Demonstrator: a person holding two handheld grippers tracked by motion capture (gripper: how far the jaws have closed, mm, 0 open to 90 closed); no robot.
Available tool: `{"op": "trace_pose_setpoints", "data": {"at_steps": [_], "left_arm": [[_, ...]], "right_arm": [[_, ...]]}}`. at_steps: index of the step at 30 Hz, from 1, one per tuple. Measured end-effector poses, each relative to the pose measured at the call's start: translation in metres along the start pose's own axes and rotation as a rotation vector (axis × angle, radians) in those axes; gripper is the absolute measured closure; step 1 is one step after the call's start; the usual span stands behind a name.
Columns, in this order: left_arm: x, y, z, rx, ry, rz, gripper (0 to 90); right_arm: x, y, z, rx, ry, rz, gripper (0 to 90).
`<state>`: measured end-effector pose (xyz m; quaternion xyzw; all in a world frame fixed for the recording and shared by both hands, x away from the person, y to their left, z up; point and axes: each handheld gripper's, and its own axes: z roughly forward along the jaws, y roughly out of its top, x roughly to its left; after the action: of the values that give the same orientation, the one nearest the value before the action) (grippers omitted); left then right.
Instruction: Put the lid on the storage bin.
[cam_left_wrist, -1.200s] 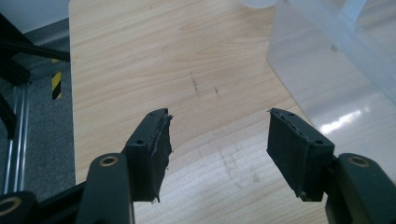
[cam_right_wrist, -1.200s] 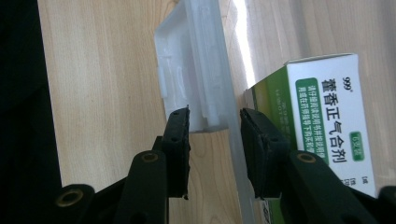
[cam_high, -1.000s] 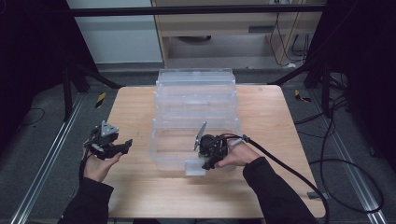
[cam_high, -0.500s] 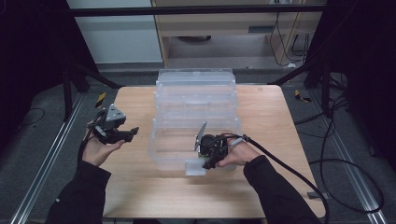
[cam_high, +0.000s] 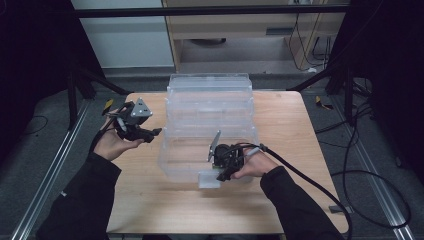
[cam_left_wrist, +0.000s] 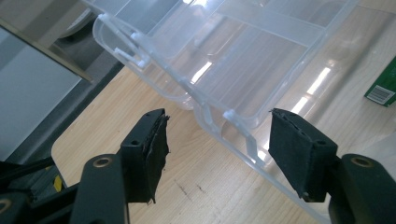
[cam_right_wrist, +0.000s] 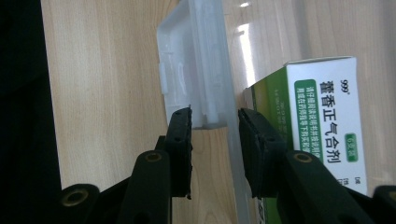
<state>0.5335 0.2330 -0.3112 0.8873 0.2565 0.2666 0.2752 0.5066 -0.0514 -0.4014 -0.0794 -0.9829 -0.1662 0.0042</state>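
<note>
1. Wooden table (cam_high: 150, 200) seen from above, with a clear plastic organizer box (cam_high: 210, 125) in the middle. Its lid is open and lies flat toward the far edge.
2. The box's near half is a tray with a latch tab (cam_high: 208, 179) sticking out of its front wall, toward the person.
3. Right gripper (cam_high: 222, 172) sits at the front wall of the box, just right of the latch, held in the right hand (cam_high: 252, 165). A black cable runs from it off the table's right side.
4. Right gripper view: the two jaws straddle the clear front wall (cam_right_wrist: 219, 93), one outside by the latch (cam_right_wrist: 180, 70), one inside. Both pads sit close against the plastic; a firm pinch looks likely, but I cannot tell for sure.
5. In the same view, a green-and-white carton (cam_right_wrist: 322, 121) with printed characters lies inside the tray, just beside the inner jaw.
6. Left gripper (cam_high: 150, 134) is held above the table's left part, just beside the box's left side, not touching it, in the left hand (cam_high: 112, 145).
7. Left gripper view: the jaws stand wide apart with nothing between the pads. They have just been opening a little further.
8. Beyond those jaws is the box's left rim (cam_left_wrist: 205, 107), with hinge clips, over bare wood. A corner of the green carton (cam_left_wrist: 383, 84) shows through the plastic at the right edge.
</note>
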Motion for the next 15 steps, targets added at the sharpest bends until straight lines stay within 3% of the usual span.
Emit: {"op": "trace_pose_setpoints", "data": {"at_steps": [7, 15], "left_arm": [[0.0, 0.008, 0.007, 0.0, -0.034, 0.035, 35.7], [0.0, 0.023, 0.012, 0.016, -0.05, 0.105, 36.1]], "right_arm": [[0.0, 0.0, 0.0, 0.004, 0.001, -0.01, 66.1], [0.0, -0.001, 0.0, -0.003, -0.002, -0.02, 66.2]]}}
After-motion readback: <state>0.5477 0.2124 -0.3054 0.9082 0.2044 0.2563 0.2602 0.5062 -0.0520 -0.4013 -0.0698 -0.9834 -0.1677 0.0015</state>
